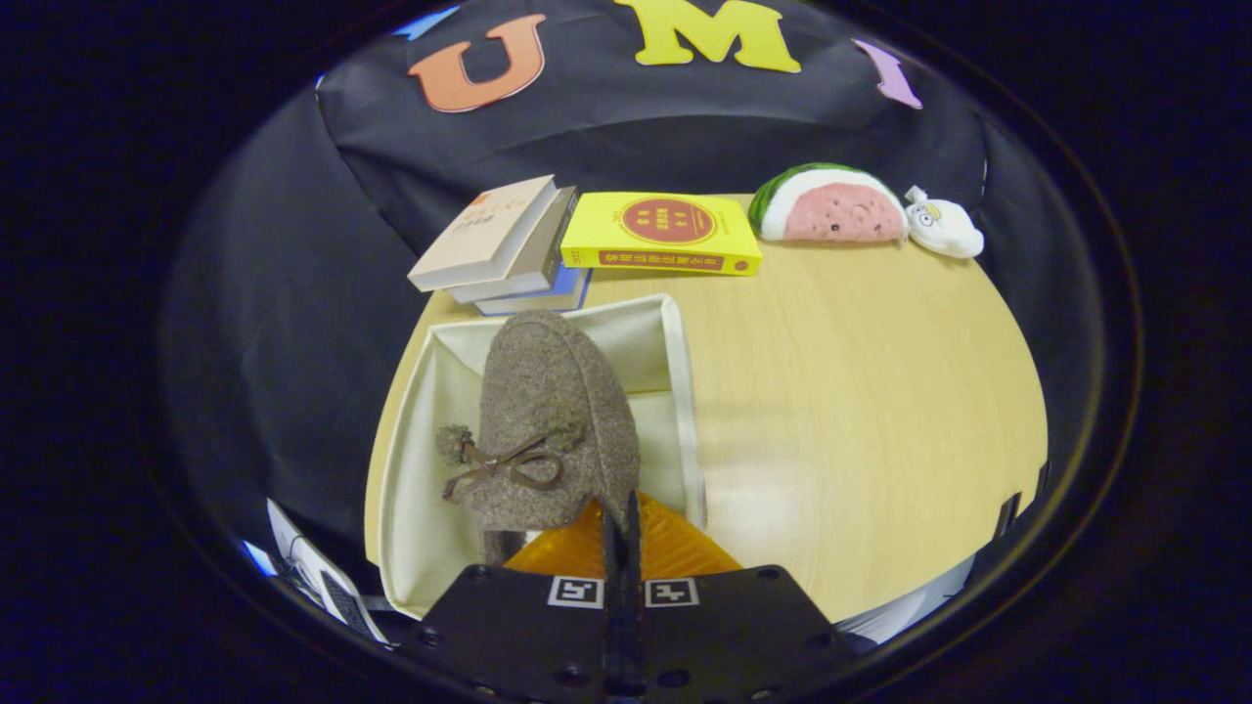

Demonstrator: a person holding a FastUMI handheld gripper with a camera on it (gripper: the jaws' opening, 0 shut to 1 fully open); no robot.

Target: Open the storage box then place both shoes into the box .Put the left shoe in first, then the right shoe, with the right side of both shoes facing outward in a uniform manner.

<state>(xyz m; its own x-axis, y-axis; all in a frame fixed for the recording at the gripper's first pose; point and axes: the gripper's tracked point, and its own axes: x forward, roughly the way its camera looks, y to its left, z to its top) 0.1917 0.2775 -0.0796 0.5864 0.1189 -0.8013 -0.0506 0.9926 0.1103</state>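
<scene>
Jaws (622,523) clamping one shoe (553,420), one box (430,460)

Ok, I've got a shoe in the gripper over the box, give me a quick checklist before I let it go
1. Grip: the gripper is shut on the rear edge of the grey felt shoe: ok.
2. Box open: the cream storage box shows its inside, no lid over it: ok.
3. Shoe over the box: it hangs within the box's walls: ok.
4. Which shoe, left or right: cannot tell.
5. Other shoe already in the box: cannot tell, the held shoe hides much of the inside.
6. Surroundings: the stacked books lie beyond the box, apart from it: ok.
</scene>
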